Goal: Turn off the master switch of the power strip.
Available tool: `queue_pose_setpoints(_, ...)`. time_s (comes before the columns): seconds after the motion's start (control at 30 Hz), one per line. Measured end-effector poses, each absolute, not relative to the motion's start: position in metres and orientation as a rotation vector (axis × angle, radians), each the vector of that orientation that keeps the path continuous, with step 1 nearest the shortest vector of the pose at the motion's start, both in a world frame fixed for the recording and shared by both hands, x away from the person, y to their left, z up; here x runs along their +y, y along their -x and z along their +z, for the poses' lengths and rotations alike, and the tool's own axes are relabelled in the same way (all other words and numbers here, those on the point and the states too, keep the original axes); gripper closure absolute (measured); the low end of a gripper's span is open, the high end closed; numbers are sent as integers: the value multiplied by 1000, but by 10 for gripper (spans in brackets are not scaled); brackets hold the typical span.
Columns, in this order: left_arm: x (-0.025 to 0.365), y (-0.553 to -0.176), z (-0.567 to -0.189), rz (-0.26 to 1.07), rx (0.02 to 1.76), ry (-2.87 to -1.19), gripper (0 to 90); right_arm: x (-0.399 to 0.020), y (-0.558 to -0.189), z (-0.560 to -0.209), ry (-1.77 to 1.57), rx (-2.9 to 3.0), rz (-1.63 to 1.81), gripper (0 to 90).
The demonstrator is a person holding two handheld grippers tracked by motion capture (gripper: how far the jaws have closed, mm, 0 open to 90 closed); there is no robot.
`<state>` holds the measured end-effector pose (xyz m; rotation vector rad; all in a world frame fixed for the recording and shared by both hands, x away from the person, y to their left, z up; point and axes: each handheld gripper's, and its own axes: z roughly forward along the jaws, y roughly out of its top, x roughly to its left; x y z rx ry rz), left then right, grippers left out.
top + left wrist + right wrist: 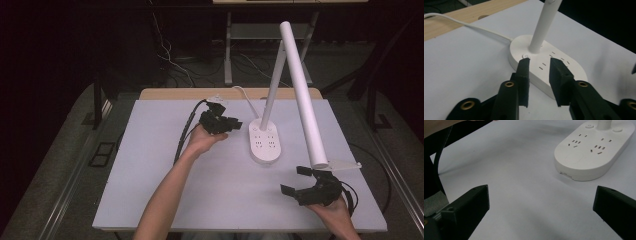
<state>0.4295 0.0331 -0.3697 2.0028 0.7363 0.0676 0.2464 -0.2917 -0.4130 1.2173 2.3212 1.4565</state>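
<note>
A white desk lamp stands at the middle back of the table; its oval base [265, 142] carries several sockets, and a slim stem [272, 90] rises to a long tube head [305, 100] that slants down to the right. My left gripper [235, 122] hovers just left of the base, held in a hand, with its jaws a little apart and nothing between them. In the left gripper view the gripper [539, 61] points at the base [571, 68] near the stem foot. My right gripper [292, 180] rests near the front right, wide open and empty, below the tip of the lamp head. The right gripper view shows the gripper [541, 200] facing the base [594, 152].
The lamp's white cord [247, 97] runs off the back over the wooden tabletop edge [170, 93]. The white board [150, 175] covers the table. A black cable [182, 137] trails from the left gripper. Cables and stand legs lie on the floor behind.
</note>
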Motion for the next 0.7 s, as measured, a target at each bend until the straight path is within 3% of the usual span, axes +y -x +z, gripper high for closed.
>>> queue_pose_setpoints(0.27,55,-411,-359,35,713,-1976,265,-292,-247,-413,-1213,2321,1455,0)
queue_pose_setpoints(0.4,64,-402,-360,33,739,-1997,19,-292,-247,-413,-1214,2321,1455,0)
queue_pose_setpoints(0.7,99,-378,-361,64,757,-1973,0,-292,-247,-413,-1215,2317,1454,0)
